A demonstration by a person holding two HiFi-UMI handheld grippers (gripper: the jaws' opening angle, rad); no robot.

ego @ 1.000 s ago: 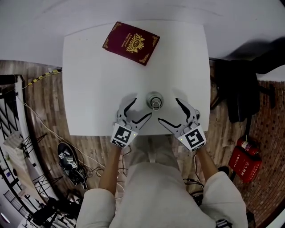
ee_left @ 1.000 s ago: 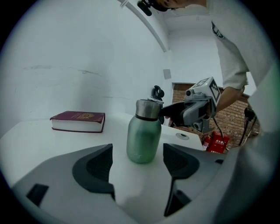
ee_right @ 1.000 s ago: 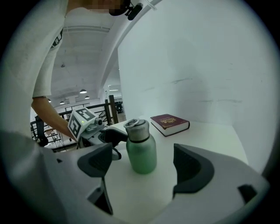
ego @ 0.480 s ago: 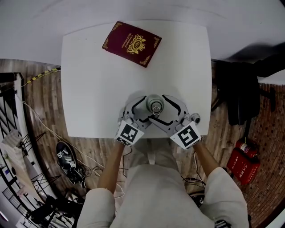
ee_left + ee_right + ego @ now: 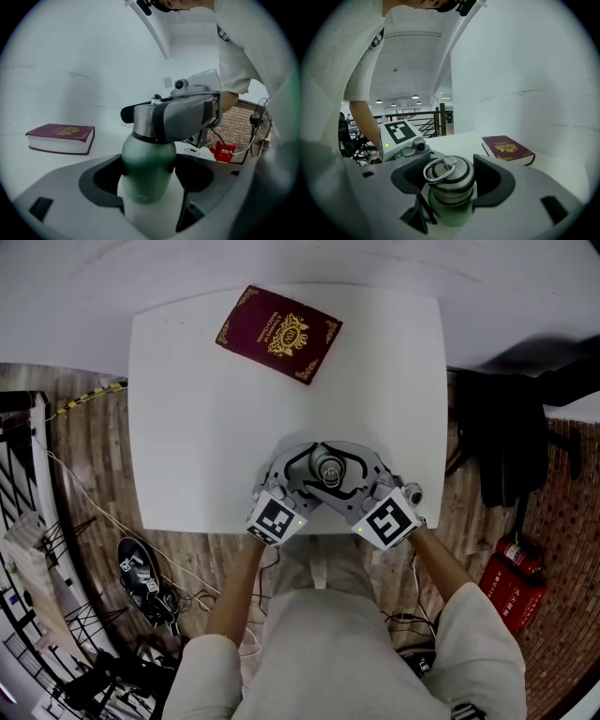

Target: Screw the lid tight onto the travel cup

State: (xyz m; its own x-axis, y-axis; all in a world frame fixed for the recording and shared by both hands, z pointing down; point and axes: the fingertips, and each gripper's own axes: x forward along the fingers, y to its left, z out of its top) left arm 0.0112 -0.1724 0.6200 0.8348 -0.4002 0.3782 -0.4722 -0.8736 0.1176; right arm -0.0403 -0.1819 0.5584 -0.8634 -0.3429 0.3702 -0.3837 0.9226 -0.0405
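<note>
Green in its body and steel at its top, the travel cup is seen standing upright on the white worktop, at the middle of the near edge and just inside it. The cup's lower body is clamped by the left gripper: in the left gripper view its dark pads are pressed against the green wall on both sides. The lid is seated level on the cup's neck, and a metal ring is laid flat across its top.

The lid is enclosed by the right gripper, which is held higher than the left one and from the opposite side. Its jaws are closing, with the lid between them. The pads are seen close at either side of the lid, but no firm press on it can be made out. In the head view the two grippers are brought together over the near edge, their marker cubes side by side above the person's lap.

A maroon book with gold ornament on its cover is laid flat toward the far left corner of the worktop, well apart from the cup. A red fire extinguisher is seen on the floor off the worktop's right edge.
</note>
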